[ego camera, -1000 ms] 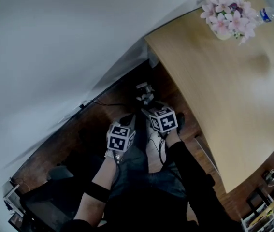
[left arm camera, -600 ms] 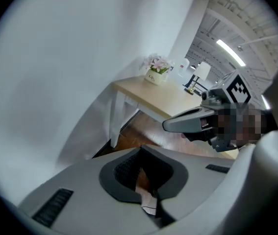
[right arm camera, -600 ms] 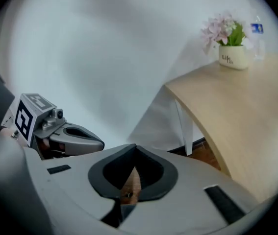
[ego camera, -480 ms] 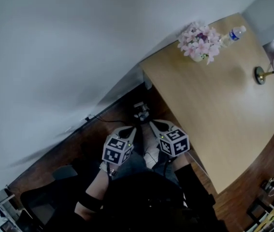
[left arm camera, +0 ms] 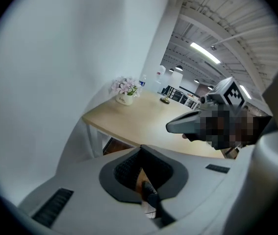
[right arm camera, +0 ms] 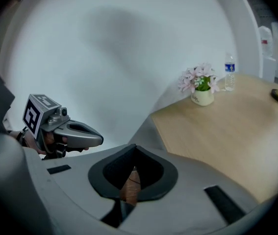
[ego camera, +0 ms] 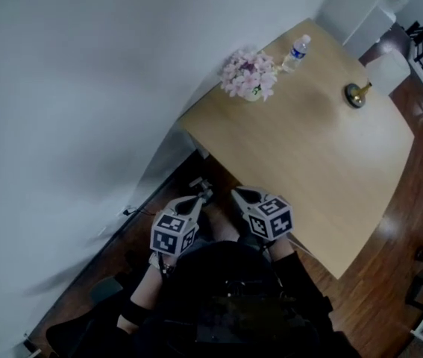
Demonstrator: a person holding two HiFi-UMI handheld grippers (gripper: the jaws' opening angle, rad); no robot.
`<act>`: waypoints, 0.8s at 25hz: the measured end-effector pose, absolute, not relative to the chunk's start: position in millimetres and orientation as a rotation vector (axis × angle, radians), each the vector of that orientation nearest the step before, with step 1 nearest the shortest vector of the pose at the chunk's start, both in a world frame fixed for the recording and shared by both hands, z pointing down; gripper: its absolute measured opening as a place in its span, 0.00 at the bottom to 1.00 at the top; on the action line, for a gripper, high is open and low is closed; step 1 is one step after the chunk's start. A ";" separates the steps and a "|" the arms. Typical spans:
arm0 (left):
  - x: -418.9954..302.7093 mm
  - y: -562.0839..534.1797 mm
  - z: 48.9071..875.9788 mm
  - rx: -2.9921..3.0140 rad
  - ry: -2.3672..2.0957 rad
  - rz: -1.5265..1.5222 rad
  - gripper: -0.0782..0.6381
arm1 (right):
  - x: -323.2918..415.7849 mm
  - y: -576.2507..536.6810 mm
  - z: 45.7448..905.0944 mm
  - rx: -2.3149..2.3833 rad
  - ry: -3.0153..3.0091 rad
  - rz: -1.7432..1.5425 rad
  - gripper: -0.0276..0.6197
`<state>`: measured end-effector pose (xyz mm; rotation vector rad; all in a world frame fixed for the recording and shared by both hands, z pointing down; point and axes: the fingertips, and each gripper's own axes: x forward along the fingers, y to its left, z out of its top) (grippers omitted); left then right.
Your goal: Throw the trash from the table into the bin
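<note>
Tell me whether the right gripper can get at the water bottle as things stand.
Probably not. The right gripper, jaws shut, hangs off the near edge of the table; the water bottle stands at the far end beside the flowers. Only bare tabletop lies between, so nothing blocks it but distance.

A cube [ego camera: 174, 234] with black-and-white square markers is mounted on each grey tool, the left tool [ego camera: 202, 195] and the right tool [ego camera: 236, 193]. Dark clothing [ego camera: 226, 297] is worn.
</note>
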<state>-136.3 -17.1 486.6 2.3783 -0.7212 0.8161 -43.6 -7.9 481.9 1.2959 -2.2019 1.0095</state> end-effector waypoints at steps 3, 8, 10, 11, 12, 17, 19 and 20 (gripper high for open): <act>-125.8 -16.0 481.2 2.407 -0.700 0.848 0.11 | -27.1 4.0 475.9 1.355 -2.193 1.011 0.05; -87.3 -10.2 477.1 2.476 -0.606 0.901 0.11 | 4.5 20.1 466.4 1.479 -2.170 1.012 0.05; -60.9 -9.2 476.2 2.516 -0.535 0.925 0.11 | 27.8 28.0 463.9 1.570 -2.132 1.014 0.05; -45.9 -8.9 476.8 2.534 -0.499 0.936 0.11 | 41.9 33.1 464.1 1.621 -2.107 1.020 0.05; -30.0 -8.2 478.0 2.551 -0.466 0.947 0.11 | 57.3 39.4 465.3 1.674 -2.079 1.028 0.05; 53.0 9.7 484.3 2.626 -0.301 0.991 0.11 | 138.4 94.5 472.4 1.948 -1.898 1.074 0.05; 85.1 23.0 486.1 2.649 -0.212 1.016 0.11 | 168.0 123.6 474.4 2.063 -1.806 1.098 0.05; 100.7 30.8 487.6 2.660 -0.161 1.030 0.11 | 181.7 137.9 476.0 2.121 -1.759 1.114 0.05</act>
